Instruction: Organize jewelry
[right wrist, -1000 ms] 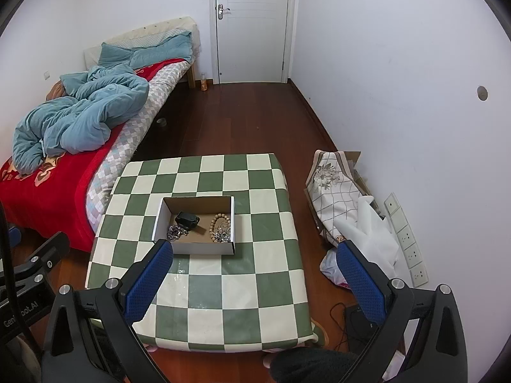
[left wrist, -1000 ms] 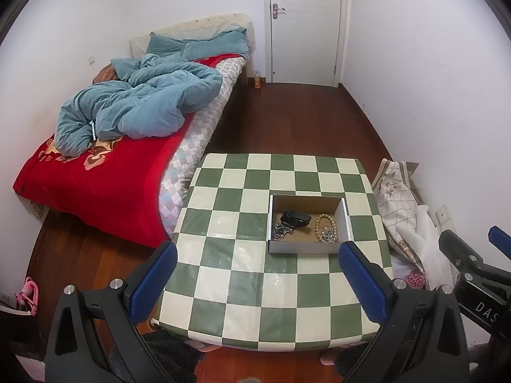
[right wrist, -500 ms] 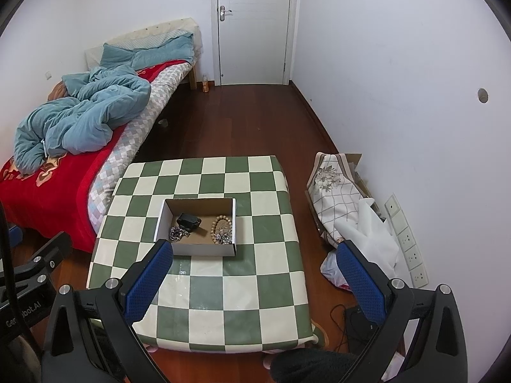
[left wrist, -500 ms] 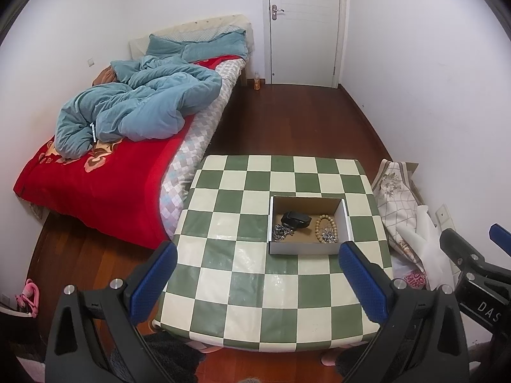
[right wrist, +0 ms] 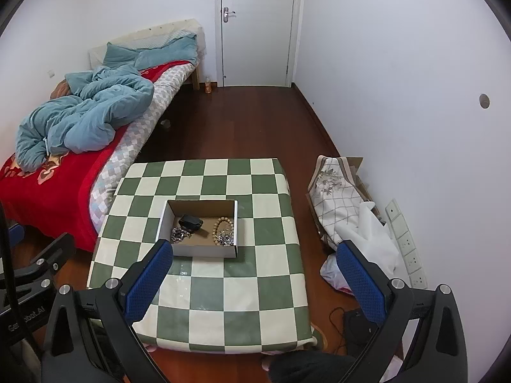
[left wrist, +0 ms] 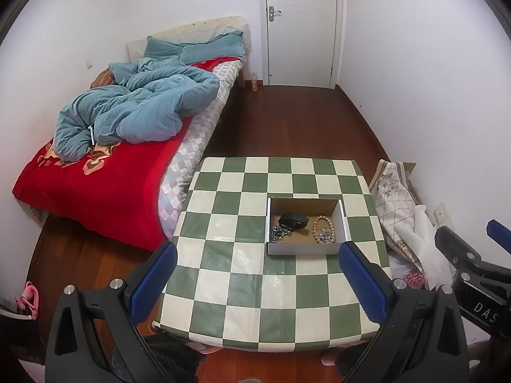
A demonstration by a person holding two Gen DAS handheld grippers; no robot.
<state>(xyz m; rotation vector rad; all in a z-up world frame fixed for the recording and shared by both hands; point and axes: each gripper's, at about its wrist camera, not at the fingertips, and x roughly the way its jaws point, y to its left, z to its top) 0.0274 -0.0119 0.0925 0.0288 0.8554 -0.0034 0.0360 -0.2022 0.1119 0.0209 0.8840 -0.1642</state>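
A shallow white cardboard box sits on the green-and-white checked table. Inside it lie a black band, a wooden bead bracelet and two heaps of silver chain. My left gripper hangs high above the table's near half, open and holding nothing. My right gripper hovers at the same height over the table's right side, open as well. Each gripper's edge shows in the other's view.
A bed with a red cover and a rumpled blue quilt lies left of the table. Bags and a white cloth are heaped against the right wall. A shut white door stands at the far end of the dark wooden floor.
Both views have drifted slightly, the table and box shifting a little in frame. Both grippers stay open and nothing in the box has moved.
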